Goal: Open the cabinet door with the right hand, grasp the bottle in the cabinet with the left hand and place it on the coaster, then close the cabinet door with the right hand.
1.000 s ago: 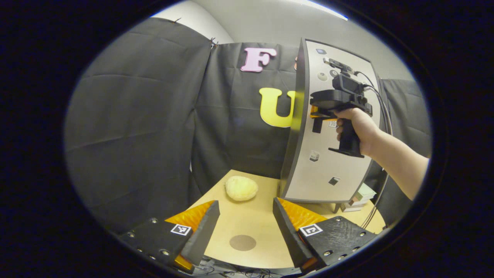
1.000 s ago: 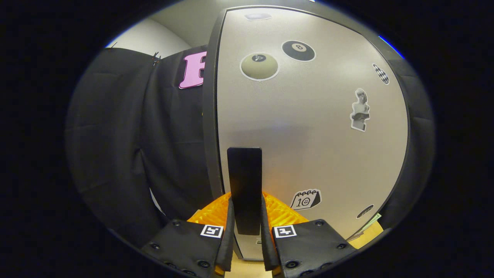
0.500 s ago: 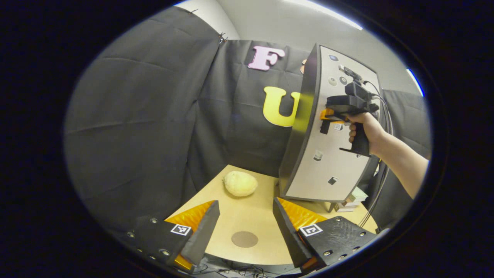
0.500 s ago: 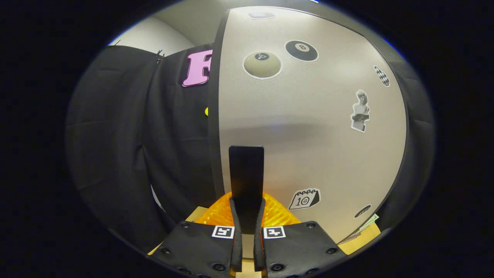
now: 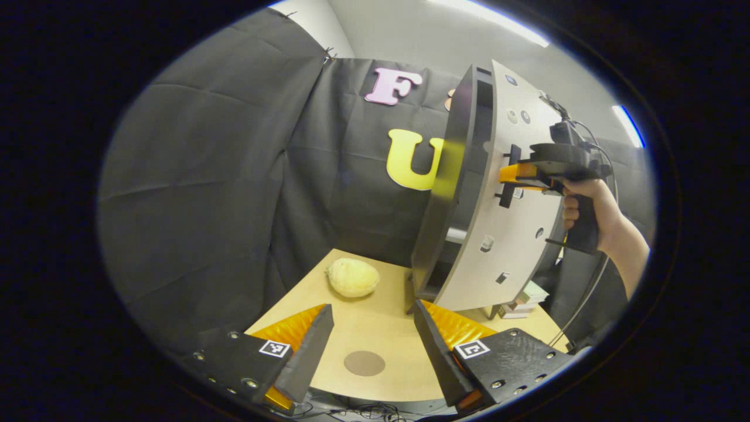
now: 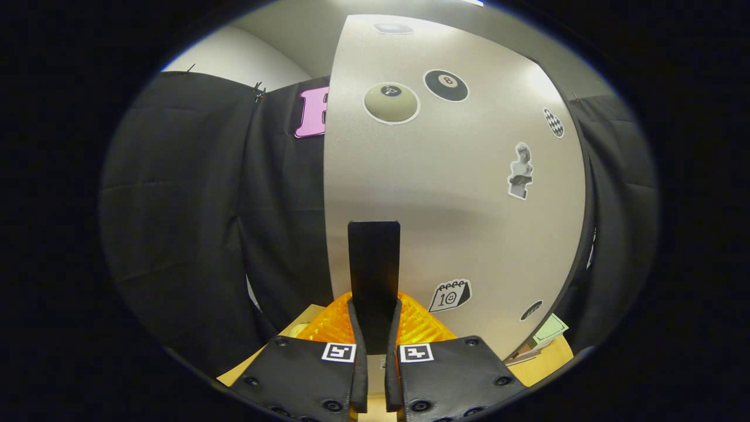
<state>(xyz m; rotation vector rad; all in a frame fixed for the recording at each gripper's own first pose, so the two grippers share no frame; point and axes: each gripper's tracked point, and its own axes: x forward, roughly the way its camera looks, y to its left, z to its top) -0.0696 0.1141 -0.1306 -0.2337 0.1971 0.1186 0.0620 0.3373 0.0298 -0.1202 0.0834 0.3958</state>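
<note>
Cabinet door (image 5: 498, 234) hangs ajar, interior too dark to read; my right gripper (image 6: 375, 357) pinches its handle (image 6: 374, 264), left gripper (image 5: 369, 346) spread.

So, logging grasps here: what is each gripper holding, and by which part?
Right gripper clamps the cabinet door by its handle; left gripper holds nothing.

- Black cloth wall (image 5: 205, 176), creased, pinned at the top seam.
- Pale plain wall (image 5: 410, 29) above it, bright light strip (image 5: 498, 17) overhead.
- Light wooden table (image 5: 381, 334), rounded front edge.
</note>
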